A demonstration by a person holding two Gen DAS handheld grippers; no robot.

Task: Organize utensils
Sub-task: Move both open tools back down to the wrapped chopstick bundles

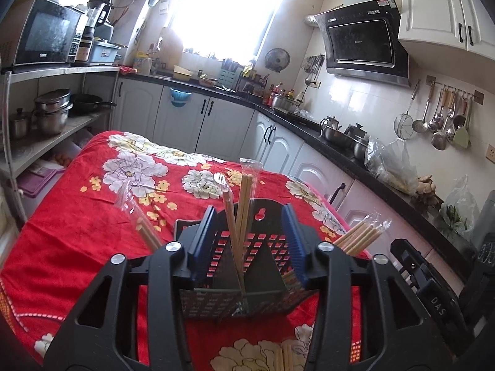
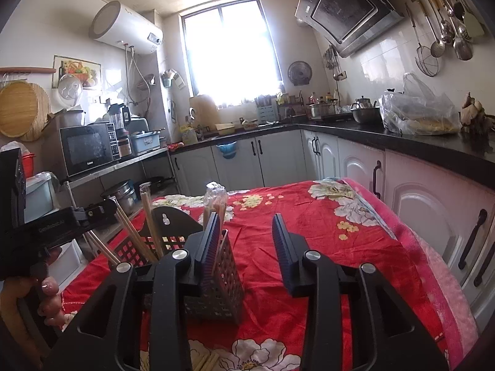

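- Sitting on the bench, which had a red flowered cloth over it, was a black perforated utensil holder with a tall back plate and a keyhole slot.
- Left gripper hung right in front of the holder, its blue fingers spread apart with wrapped chopsticks standing between them. The pads weren't touching the sticks, so nothing was pinched.
- More wrapped chopsticks leaned out of the holder's right side, and another pair stuck out on the left.
- Right gripper was also spread, with only red cloth showing between its fingers. Its left finger sat just beside the holder's corner; I couldn't tell if it was touching.
- From the right wrist view, a person's hand was wrapped round the other gripper's handle at the left edge.
- A few loose chopsticks lay on the cloth near the bottom edge.
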